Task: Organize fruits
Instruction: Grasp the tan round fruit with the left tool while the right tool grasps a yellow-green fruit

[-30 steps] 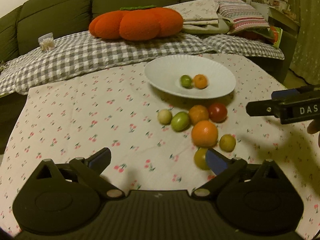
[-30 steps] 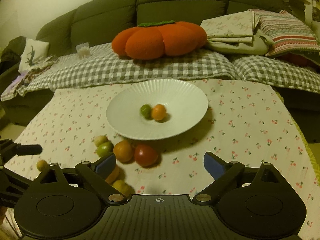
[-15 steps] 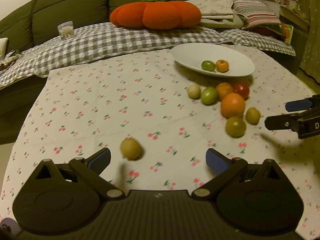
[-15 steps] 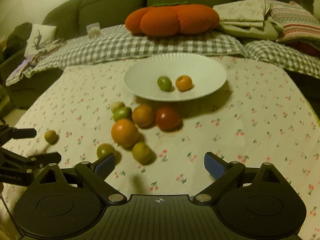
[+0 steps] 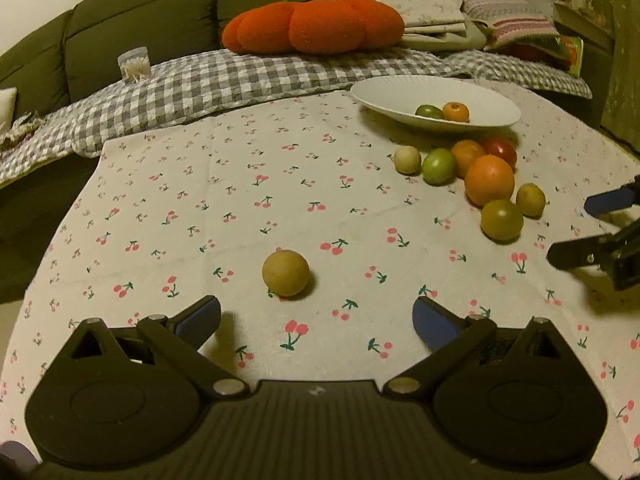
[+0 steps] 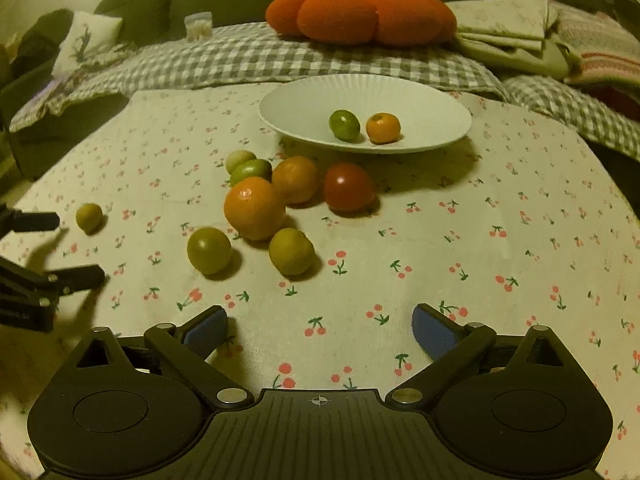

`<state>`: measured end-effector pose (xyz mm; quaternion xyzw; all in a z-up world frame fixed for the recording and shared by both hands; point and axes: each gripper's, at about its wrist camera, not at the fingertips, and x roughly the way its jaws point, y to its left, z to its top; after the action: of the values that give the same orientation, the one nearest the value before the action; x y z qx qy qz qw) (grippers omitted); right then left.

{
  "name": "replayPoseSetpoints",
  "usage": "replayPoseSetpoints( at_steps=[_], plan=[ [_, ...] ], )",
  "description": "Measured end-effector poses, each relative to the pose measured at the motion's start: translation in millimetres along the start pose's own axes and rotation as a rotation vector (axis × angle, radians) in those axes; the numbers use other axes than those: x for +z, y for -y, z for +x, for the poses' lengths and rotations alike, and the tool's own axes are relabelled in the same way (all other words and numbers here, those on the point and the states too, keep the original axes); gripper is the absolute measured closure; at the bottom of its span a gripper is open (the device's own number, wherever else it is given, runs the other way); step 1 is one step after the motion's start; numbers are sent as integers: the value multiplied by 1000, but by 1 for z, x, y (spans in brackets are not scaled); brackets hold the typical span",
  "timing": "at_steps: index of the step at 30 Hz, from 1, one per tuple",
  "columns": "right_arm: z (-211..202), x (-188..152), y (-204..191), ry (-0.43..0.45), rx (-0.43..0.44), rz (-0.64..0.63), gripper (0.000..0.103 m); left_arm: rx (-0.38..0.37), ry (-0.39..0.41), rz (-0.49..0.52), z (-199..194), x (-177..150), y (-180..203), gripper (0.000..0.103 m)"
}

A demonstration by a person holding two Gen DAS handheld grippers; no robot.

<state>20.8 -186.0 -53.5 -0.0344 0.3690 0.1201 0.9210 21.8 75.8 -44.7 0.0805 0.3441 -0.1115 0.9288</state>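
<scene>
A: Where's the stray yellow fruit (image 5: 285, 273)?

B: Alone on the surface (image 5: 240, 200), just ahead of the left gripper (image 5: 316, 320), jaws wide, empty.

A: Handling?

B: Probably light, round, rolls easily; pinch across its middle. Right gripper (image 6: 320, 330) also wide.

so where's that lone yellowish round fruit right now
The lone yellowish round fruit lies on the cherry-print tablecloth just ahead of the open left gripper, well left of the fruit cluster.
</scene>
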Motion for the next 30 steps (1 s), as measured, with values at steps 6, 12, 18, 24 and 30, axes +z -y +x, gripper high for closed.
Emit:
replayPoseSetpoints(
  at_steps=[6,12,18,24,30],
  plan=[
    [3,2,-3,9,2,-21,2,-9,6,-37,2,2,-1,9],
    [8,8,-7,19,3,-46,3,-31,20,-53,2,6,0,39],
    [10,13,-10,24,28,-58,13,-23,23,-70,3,8,-3,58],
    [10,17,-14,27,47,-68,30,-17,25,-77,4,11,-4,67],
    [11,22,-12,29,55,-60,45,-10,21,-87,5,13,-7,76]
  ],
)
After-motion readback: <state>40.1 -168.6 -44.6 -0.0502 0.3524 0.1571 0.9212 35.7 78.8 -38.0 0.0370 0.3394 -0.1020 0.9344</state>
